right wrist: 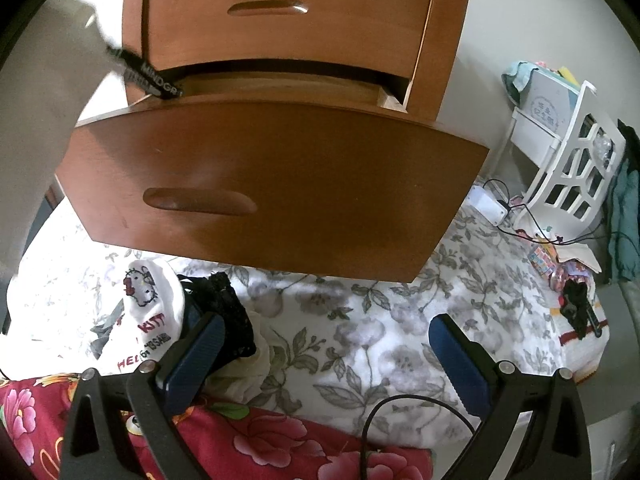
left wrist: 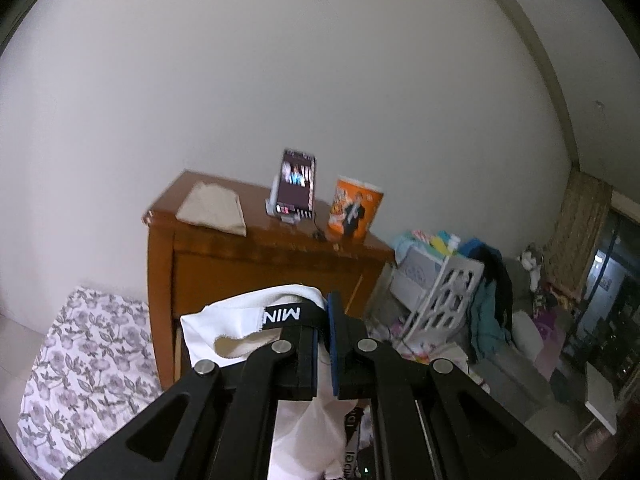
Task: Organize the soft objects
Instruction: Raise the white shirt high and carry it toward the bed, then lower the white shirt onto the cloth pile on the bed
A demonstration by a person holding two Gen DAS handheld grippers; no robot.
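I am holding a soft white fabric piece with a black woven band printed in white letters, my left gripper pinched nearly closed on that band, blue ribbed pads pressing it, in front of the glossy wooden nightstand. My right gripper is hanging wide open over the grey floral bedsheet, gripping nothing. Its left pad is sitting just beside a heap of black lace and a white cartoon-print sock. The curved lower drawer is standing pulled out, smooth and polished.
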